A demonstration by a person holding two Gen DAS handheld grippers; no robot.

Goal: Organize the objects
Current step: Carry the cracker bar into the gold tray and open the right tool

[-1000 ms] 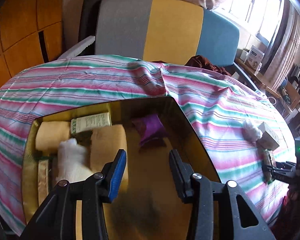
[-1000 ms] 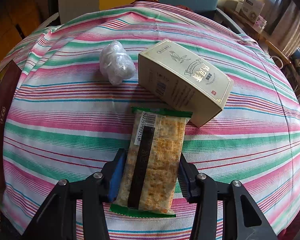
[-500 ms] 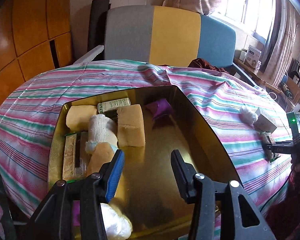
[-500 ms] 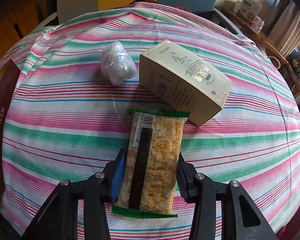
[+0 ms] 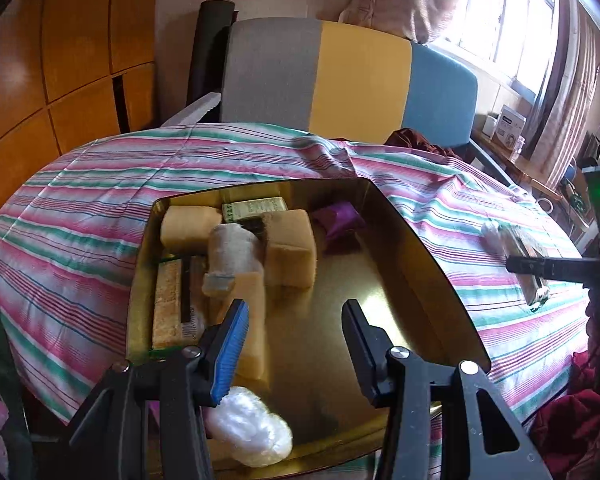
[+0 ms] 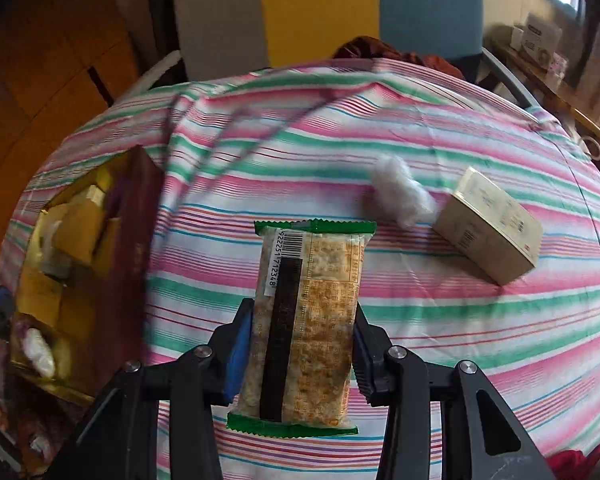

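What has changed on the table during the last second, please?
The right gripper closed on the cracker packet and lifted it off the striped cloth toward the gold box. The left gripper pulled back, empty. The white wad and cream carton stayed.

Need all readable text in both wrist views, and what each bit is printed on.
"922251 712348": barcode digits on the white sticker of the cracker packet, clamped in the right gripper; the first digit may be cut off.
Other print on the cracker packet: too small to read.
Beige box on the striped cloth: print and barcode blurred.
Green-and-white box in the gold tray: lettering unreadable.
White carton by the window: unreadable.
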